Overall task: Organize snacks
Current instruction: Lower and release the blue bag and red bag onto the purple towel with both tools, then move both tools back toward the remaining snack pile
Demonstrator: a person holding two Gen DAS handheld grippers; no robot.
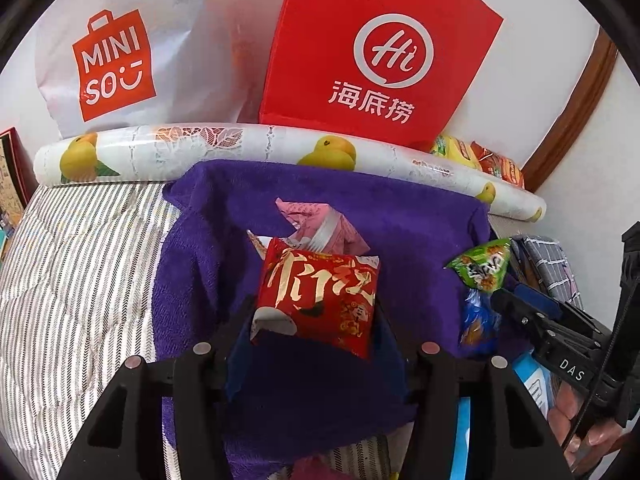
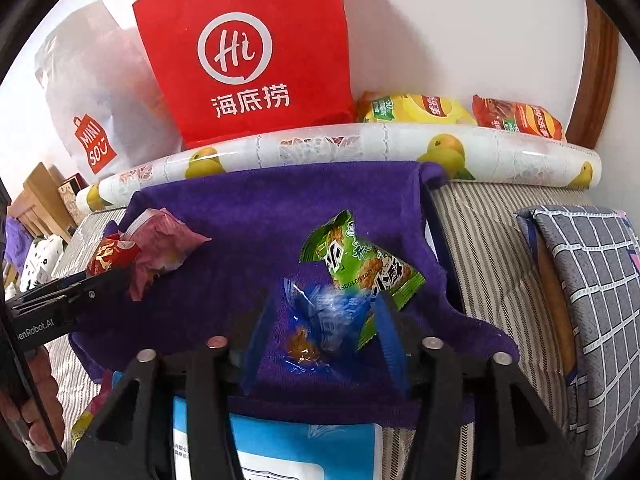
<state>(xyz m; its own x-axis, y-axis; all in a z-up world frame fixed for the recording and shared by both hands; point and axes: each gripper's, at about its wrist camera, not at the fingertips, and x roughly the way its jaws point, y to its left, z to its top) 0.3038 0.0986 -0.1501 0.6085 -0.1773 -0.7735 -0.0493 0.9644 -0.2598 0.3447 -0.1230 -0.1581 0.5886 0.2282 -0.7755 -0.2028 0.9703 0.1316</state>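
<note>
Your left gripper [image 1: 316, 312] had its fingers closed on the red packet [image 1: 320, 300], pinched across its puffy middle; it looked light, crinkly and slippery, so a seam edge would have held better. Your right gripper [image 2: 324, 320] clamped the blue packet [image 2: 320, 316], the green packet [image 2: 360, 264] touching it. Both hovered over the purple towel [image 1: 380, 208], a pink packet [image 1: 324, 224] just behind the red. The roll [image 1: 248, 140] edged the far side; open room lay on the striped bed [image 1: 80, 260].

Left tool [image 1: 314, 316] clamped on load — right tool [image 2: 320, 320] likewise, both level.
</note>
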